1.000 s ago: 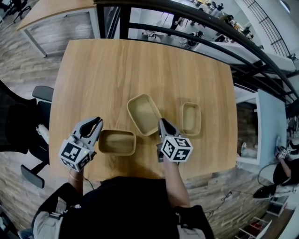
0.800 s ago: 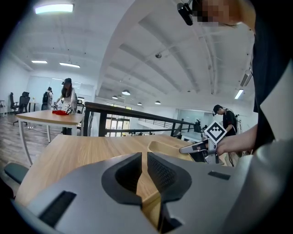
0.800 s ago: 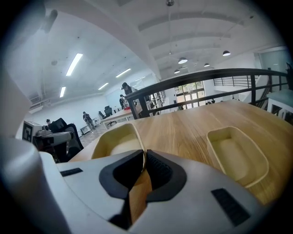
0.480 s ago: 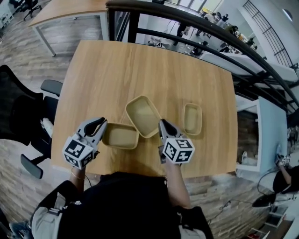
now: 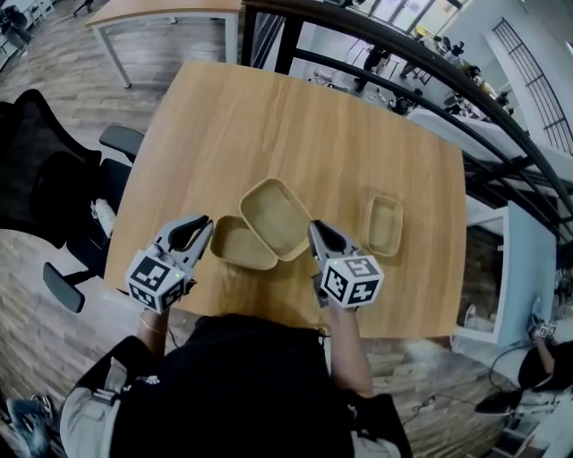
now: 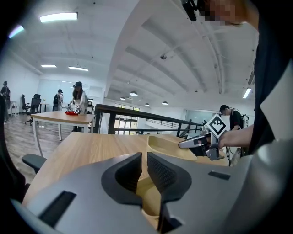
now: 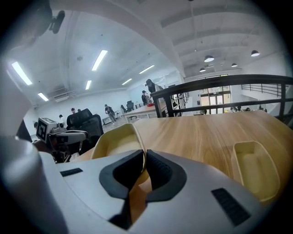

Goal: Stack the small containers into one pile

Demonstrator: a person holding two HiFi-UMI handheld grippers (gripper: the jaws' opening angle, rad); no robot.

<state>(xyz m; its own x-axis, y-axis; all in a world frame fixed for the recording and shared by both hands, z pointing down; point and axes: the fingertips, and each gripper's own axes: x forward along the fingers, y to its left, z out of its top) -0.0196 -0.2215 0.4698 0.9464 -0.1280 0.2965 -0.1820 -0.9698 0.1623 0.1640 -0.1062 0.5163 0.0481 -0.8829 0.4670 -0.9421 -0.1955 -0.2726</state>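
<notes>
We pinch the small box (image 5: 238, 247) with the left tool (image 5: 204, 227) and the big box (image 5: 276, 217) with the right tool (image 5: 314, 229); no pile yet.

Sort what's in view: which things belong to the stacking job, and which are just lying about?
Job:
left container, clamped by left gripper
middle container, clamped by right gripper
right container, free on table

Lying about:
office chair
railing
far desk

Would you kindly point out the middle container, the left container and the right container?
middle container (image 5: 273, 217), head view, its inner floor.
left container (image 5: 238, 244), head view, its inner floor.
right container (image 5: 385, 226), head view, its inner floor.
</notes>
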